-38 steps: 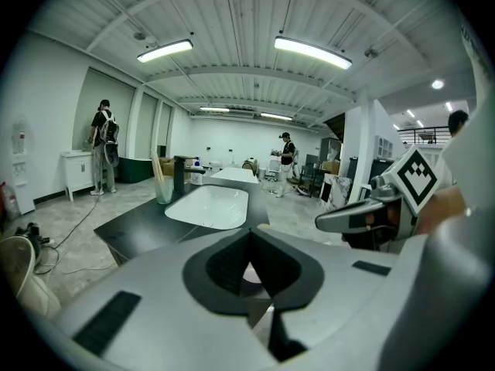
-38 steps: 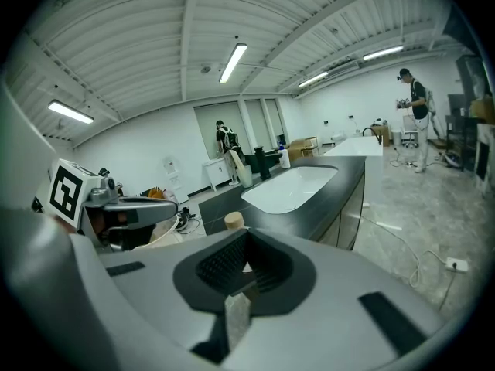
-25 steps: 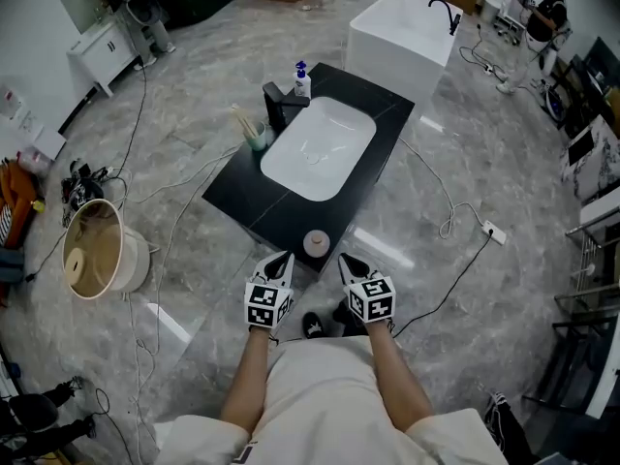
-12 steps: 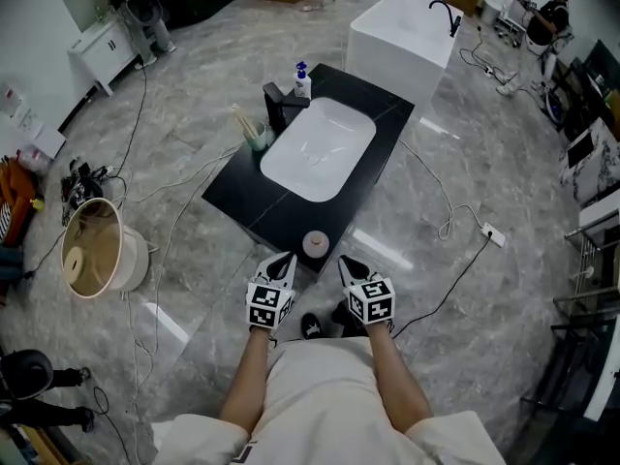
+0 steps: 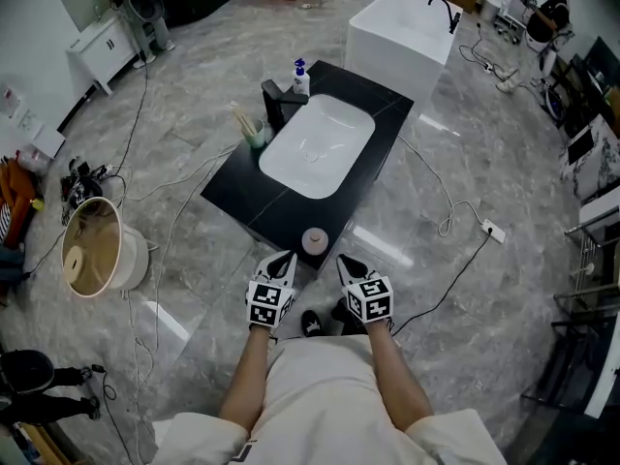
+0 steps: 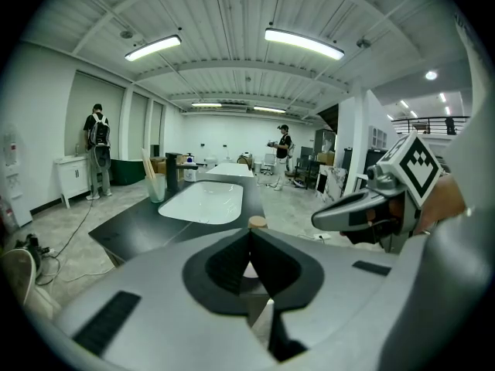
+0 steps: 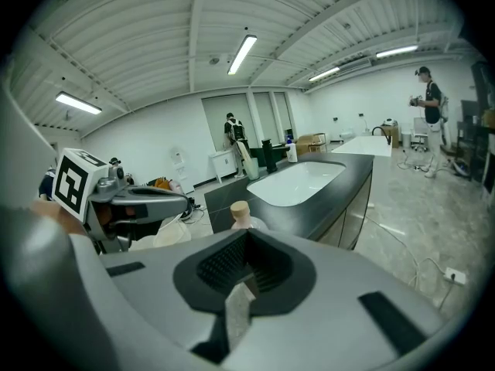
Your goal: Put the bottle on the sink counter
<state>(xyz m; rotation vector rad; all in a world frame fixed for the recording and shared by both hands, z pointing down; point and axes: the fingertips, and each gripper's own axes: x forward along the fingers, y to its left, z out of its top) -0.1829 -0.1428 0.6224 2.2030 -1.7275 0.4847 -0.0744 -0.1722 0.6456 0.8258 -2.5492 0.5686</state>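
Head view: left tongs (image 5: 283,258) and right tongs (image 5: 345,260) both clenched empty — one cork-topped bottle (image 5: 314,241) on one sink counter (image 5: 242,197)

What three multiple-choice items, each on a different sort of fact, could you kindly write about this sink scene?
1. Where is the tan-capped bottle?
A. In the bathtub.
B. On the floor.
C. On the counter's near corner.

2. What colour is the counter top?
A. Black.
B. White.
C. Green.

3. How is the left claw?
A. Open around the bottle.
B. Shut and empty.
C. Shut on a cup.

Answers:
1 C: the head view shows it standing on that corner.
2 A: the slab is black around a white basin.
3 B: its jaws meet with nothing between them.
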